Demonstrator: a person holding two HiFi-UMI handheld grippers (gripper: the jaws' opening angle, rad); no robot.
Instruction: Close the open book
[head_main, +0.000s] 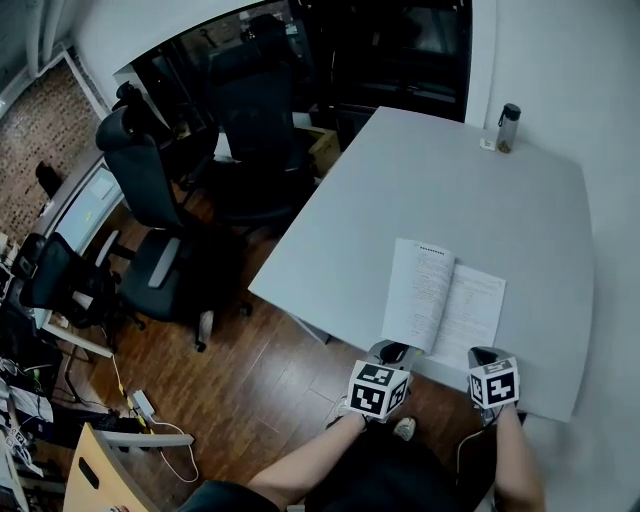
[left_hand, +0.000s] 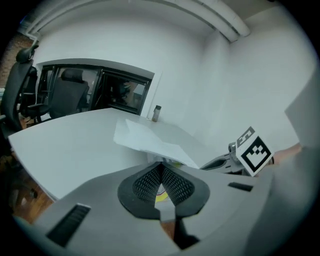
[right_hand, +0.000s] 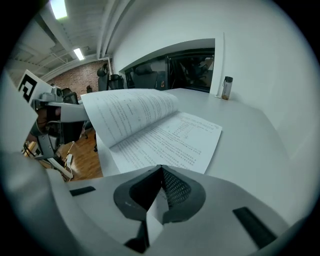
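Observation:
An open book (head_main: 470, 310) of printed white pages lies near the front edge of the pale grey table (head_main: 470, 190). Its left half (head_main: 418, 290) stands lifted off the table and curves over the right page (right_hand: 175, 140). My left gripper (head_main: 395, 352) is at the near left corner of that raised half. In the left gripper view its jaws (left_hand: 161, 167) are shut on a thin yellowish edge of the book, with the raised sheet (left_hand: 150, 136) just above. My right gripper (head_main: 484, 356) is shut, its tip (right_hand: 161, 170) at the near edge of the right page.
A small dark-capped bottle (head_main: 509, 127) stands at the table's far right corner by the wall. Several black office chairs (head_main: 150, 200) stand on the wooden floor (head_main: 260, 380) to the left of the table. A dark window runs along the back.

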